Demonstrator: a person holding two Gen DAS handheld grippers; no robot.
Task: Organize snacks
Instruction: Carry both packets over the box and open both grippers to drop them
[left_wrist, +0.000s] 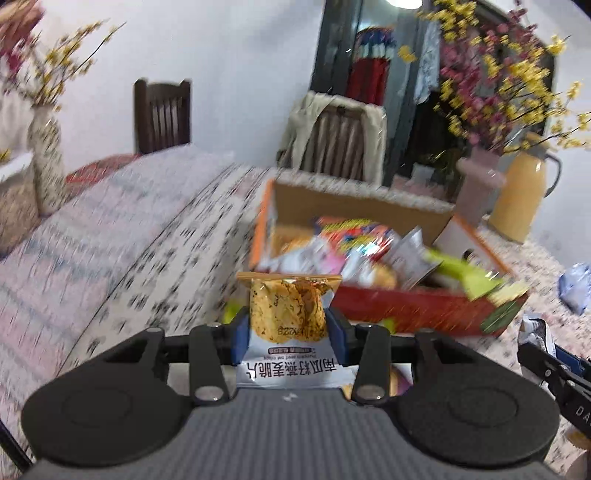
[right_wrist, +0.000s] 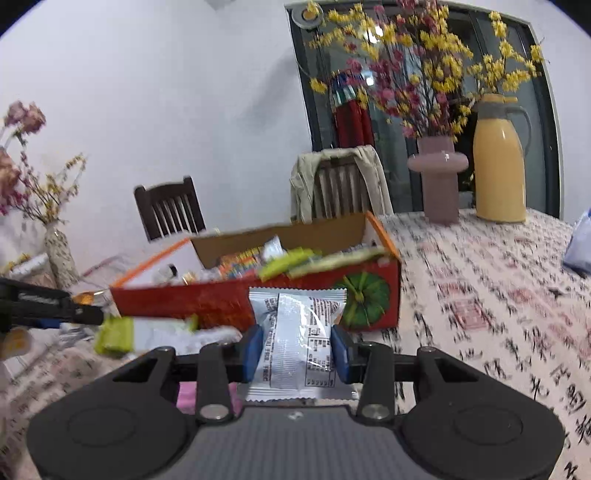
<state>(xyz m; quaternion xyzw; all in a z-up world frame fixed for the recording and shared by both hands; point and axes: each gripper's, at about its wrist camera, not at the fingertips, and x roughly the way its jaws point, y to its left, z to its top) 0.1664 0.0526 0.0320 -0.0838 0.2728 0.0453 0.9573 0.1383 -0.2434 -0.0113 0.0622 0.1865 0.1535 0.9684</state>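
Left gripper (left_wrist: 289, 334): blue pads pressed in on a snack packet (left_wrist: 288, 314), clear window showing golden crisps, white lower part with printed characters. The packet stands upright at lower centre of the left wrist view, lifted off the table (background is motion-blurred).

Right gripper (right_wrist: 295, 349): blue pads pinching a second, white packet (right_wrist: 295, 339) with its printed back panel facing the camera, at lower centre of the right wrist view.

Red cardboard box (left_wrist: 417, 306), flaps open, sits on the patterned tablecloth (left_wrist: 129, 240) at right of centre in the left view; in the right view the box (right_wrist: 221, 299) is directly behind the held white packet, a green pumpkin picture on its near corner. It is heaped with mixed snack packets, green wrappers overhanging the near rim.

A few loose packets (right_wrist: 147, 334) lie on the cloth in front of the box, lower left of the right view.

At the upper right of the right view: pink vase (right_wrist: 437, 177) with yellow and pink blossoms, yellow thermos jug (right_wrist: 500, 162) just beside it. Two wooden chairs stand behind the table, one draped with a beige cloth (right_wrist: 336, 184).
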